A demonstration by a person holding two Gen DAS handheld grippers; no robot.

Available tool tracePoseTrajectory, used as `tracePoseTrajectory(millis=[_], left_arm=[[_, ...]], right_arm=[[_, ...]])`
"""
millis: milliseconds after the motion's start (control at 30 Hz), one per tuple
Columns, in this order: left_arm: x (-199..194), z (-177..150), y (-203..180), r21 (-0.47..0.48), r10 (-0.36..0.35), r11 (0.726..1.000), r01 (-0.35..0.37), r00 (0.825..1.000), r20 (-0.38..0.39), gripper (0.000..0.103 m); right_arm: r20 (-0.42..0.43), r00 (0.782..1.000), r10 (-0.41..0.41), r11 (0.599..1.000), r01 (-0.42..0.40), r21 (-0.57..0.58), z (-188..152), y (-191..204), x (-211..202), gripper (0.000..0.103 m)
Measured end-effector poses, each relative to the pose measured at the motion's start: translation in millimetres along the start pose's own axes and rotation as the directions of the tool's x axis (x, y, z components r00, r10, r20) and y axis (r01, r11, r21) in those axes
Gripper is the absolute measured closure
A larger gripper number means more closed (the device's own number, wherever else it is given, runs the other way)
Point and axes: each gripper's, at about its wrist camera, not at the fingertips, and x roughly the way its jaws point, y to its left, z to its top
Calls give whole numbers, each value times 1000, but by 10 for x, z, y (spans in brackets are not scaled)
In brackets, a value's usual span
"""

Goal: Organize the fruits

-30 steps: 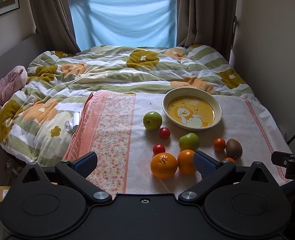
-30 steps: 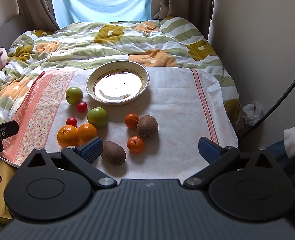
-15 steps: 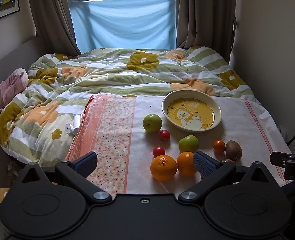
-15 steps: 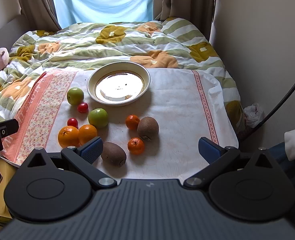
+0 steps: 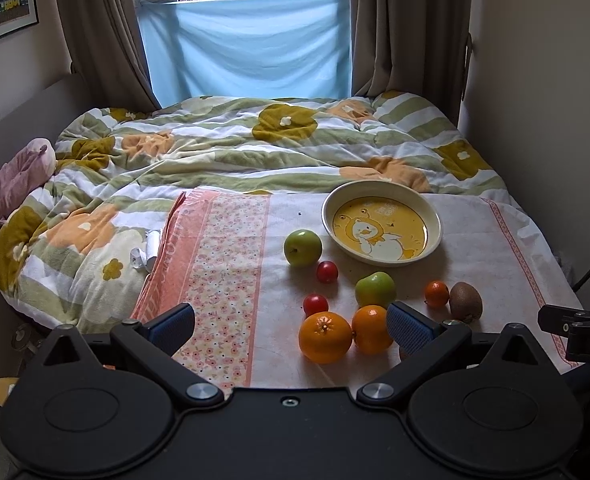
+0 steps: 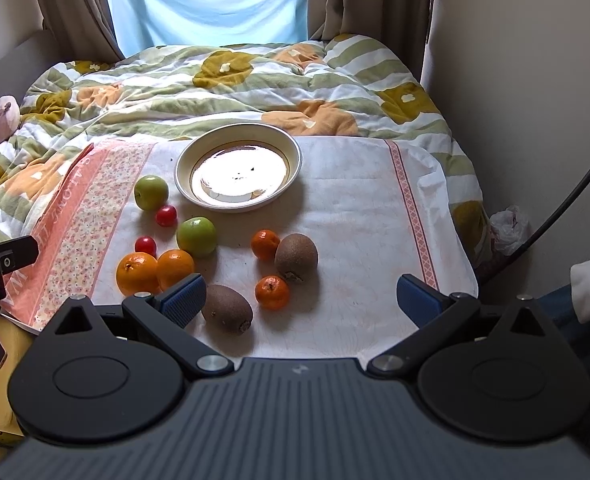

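Observation:
A cream bowl (image 5: 434, 216) (image 6: 295, 156) with a yellow duck picture sits empty on a white and pink cloth (image 6: 355, 216) spread on the bed. In front of it lie loose fruits: two green apples (image 5: 303, 247) (image 6: 197, 236), two small red fruits (image 5: 327, 271), two oranges (image 5: 325, 337) (image 6: 137, 273), two tangerines (image 6: 271, 292) and two kiwis (image 6: 227, 308) (image 6: 296, 257). My left gripper (image 5: 291, 326) is open and empty, low at the cloth's near edge by the oranges. My right gripper (image 6: 301, 300) is open and empty, just behind the near kiwi and tangerine.
A flowered duvet (image 5: 235, 152) covers the bed behind the cloth. A pink soft toy (image 5: 19, 176) lies at the far left. Walls close in on the right (image 6: 535, 80). A blue sheet hangs under the window (image 5: 247, 44). A black cable (image 6: 575, 192) runs at right.
Both cameras have risen and pulled back slightly; the fruits and bowl sit lower in view. Nothing on the cloth has moved. Both grippers stay open.

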Motion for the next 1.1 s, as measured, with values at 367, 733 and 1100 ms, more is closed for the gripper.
tracePoseTrajectory(millis=[367,733,1100], left_arm=[[7,4,-24,2,-6,1000,6,1000,2,0],[4,9,-32,2,-3,1000,3,1000,5,0],[133,73,-38,38,-1,999,1,1000,-7,0]], right_arm=[[-1,1000,1,1000,-1,0,2,-10,10,0],[-1,1000,3,1000,-3,0,10,-18,19,0],[-25,996,88,996,-87,19,55,-75,124,0]])
